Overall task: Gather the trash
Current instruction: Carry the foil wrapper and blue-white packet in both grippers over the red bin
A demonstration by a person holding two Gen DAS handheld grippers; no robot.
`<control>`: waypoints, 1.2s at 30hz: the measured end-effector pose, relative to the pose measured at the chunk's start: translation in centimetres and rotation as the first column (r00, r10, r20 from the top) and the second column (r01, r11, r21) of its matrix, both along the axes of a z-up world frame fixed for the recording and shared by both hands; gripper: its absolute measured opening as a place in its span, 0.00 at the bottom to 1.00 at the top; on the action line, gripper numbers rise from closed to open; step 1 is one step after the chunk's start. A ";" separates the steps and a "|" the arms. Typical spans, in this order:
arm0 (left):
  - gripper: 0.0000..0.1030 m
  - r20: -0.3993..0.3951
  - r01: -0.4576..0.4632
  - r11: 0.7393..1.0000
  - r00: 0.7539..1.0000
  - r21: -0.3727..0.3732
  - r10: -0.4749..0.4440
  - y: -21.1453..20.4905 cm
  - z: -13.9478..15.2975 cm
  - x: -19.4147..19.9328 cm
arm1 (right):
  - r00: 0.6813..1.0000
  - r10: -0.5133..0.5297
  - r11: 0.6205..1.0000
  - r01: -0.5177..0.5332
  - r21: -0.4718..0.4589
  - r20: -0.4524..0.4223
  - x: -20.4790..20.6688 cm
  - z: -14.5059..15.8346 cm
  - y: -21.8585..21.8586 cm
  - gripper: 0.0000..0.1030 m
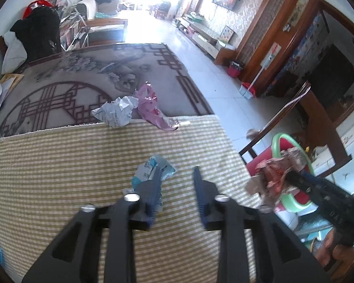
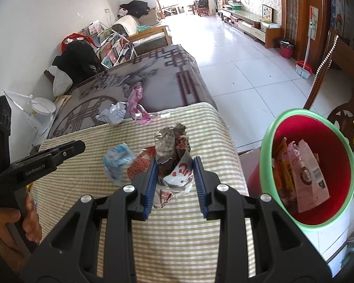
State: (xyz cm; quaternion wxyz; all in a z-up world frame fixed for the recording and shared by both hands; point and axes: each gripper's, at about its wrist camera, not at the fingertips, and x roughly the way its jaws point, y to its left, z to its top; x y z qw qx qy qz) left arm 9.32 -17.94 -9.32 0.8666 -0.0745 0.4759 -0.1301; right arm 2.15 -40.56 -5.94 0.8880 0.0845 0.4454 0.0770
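Observation:
My right gripper point(image 2: 174, 162) is shut on a crumpled red, white and silver wrapper point(image 2: 174, 155) and holds it above the striped mat point(image 2: 177, 235), left of the red bin with a green rim point(image 2: 306, 165). The left wrist view shows that wrapper point(image 1: 276, 174) held at the right, in front of the bin point(image 1: 292, 141). My left gripper point(image 1: 177, 176) is open above the mat point(image 1: 59, 176), its left finger over a crumpled blue and white wrapper point(image 1: 151, 165), which also shows in the right wrist view point(image 2: 118, 160).
A white crumpled wrapper point(image 1: 115, 113) and a pink foil wrapper point(image 1: 151, 106) lie where the mat meets the patterned grey blanket point(image 1: 82, 75). The bin holds several wrappers point(image 2: 304, 172). A wooden chair point(image 2: 330, 75) stands behind the bin; tiled floor point(image 2: 236, 59) lies to the right.

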 end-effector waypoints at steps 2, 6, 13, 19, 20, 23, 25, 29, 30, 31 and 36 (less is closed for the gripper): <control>0.53 -0.006 0.017 1.000 1.000 0.015 -0.017 0.3 -0.5 0.1 | 1.000 -0.013 1.000 0.013 0.007 0.003 -0.2 0.0 -0.7 0.29; 0.62 -0.026 0.043 0.996 0.999 0.080 -0.041 1.1 -1.8 -0.1 | 1.000 -0.027 1.000 0.027 0.012 -0.003 -0.3 -0.4 -1.6 0.29; 0.66 -0.103 0.107 0.984 0.990 0.146 -0.093 -0.3 -5.4 0.7 | 0.999 -0.033 0.999 0.033 0.017 -0.026 0.1 -1.3 -2.0 0.29; 0.42 -0.180 0.135 0.976 0.978 0.169 -0.104 -2.3 -8.7 3.6 | 0.999 -0.030 0.999 0.031 0.015 -0.029 0.7 -1.4 -2.0 0.29; 0.35 -0.201 0.138 0.977 0.974 0.166 -0.103 -2.4 -9.2 3.9 | 0.999 -0.032 0.999 0.033 0.017 -0.027 0.7 -1.3 -2.1 0.29; 0.21 -0.223 0.106 0.984 0.972 0.144 -0.072 -2.1 -9.6 4.0 | 0.999 -0.047 0.999 0.047 0.024 -0.019 0.8 -1.2 -2.9 0.29; 0.18 -0.202 0.077 0.989 0.978 0.130 -0.049 -2.0 -8.7 3.8 | 0.998 -0.059 0.998 0.060 0.031 -0.014 0.9 -1.1 -3.6 0.29; 0.17 -0.129 0.052 0.996 0.991 0.072 -0.043 -3.2 -5.3 3.3 | 0.997 -0.075 0.997 0.074 0.036 0.008 1.2 -0.7 -5.0 0.29; 0.17 -0.110 0.059 0.996 0.993 0.061 -0.052 -3.8 -4.4 3.2 | 0.996 -0.083 0.996 0.082 0.033 0.018 1.3 -0.5 -5.6 0.29; 0.17 -0.087 0.074 0.996 0.994 0.046 -0.070 -4.7 -3.3 3.2 | 0.996 -0.090 0.996 0.089 0.032 0.025 1.3 -0.3 -6.2 0.29; 0.18 -0.006 0.162 0.987 0.987 -0.007 -0.163 -10.2 0.7 2.9 | 0.986 -0.155 0.988 0.155 0.008 0.061 0.8 0.8 -10.1 0.29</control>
